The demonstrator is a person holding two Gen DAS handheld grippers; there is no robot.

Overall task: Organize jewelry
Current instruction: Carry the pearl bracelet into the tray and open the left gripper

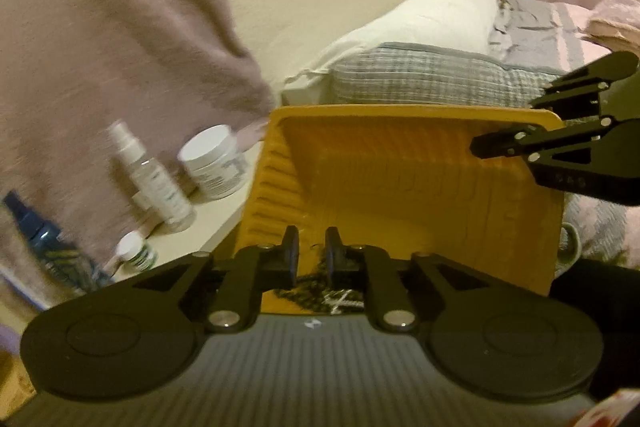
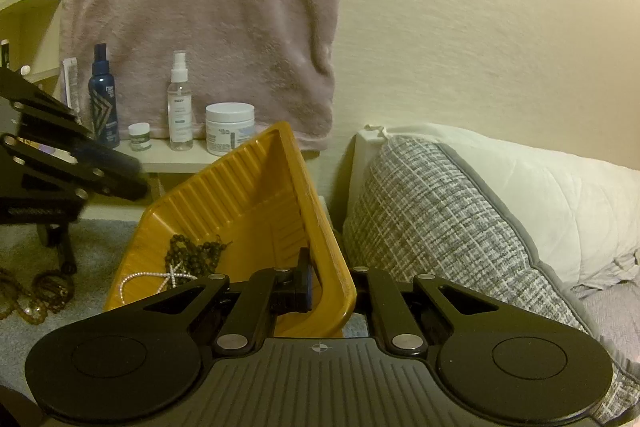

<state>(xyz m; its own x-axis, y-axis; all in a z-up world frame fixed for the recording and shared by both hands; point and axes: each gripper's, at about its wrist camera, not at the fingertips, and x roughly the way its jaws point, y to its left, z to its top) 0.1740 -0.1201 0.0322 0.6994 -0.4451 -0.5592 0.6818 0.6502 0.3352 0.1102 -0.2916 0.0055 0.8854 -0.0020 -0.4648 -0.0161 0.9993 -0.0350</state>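
Note:
A yellow ribbed tray (image 2: 248, 187) is held tilted off the floor. My right gripper (image 2: 320, 287) is shut on its right rim; only one finger shows, inside the wall. In the tray lie a dark beaded necklace (image 2: 196, 251) and a white pearl strand (image 2: 152, 277). In the left wrist view my left gripper (image 1: 311, 251) hovers over the tray's (image 1: 400, 179) near edge, jaws a little apart and holding nothing, above the dark beads (image 1: 308, 291). The right gripper (image 1: 504, 143) shows at the tray's far right corner. The left gripper (image 2: 120, 179) shows left of the tray.
Brown bead strands (image 2: 36, 295) lie on the grey carpet at left. A low shelf holds a blue spray bottle (image 2: 103, 99), a clear spray bottle (image 2: 180, 107), a white jar (image 2: 230, 129) and a small jar (image 2: 140, 137). A pink towel (image 2: 200, 7) hangs behind. A checked pillow (image 2: 432, 219) lies right.

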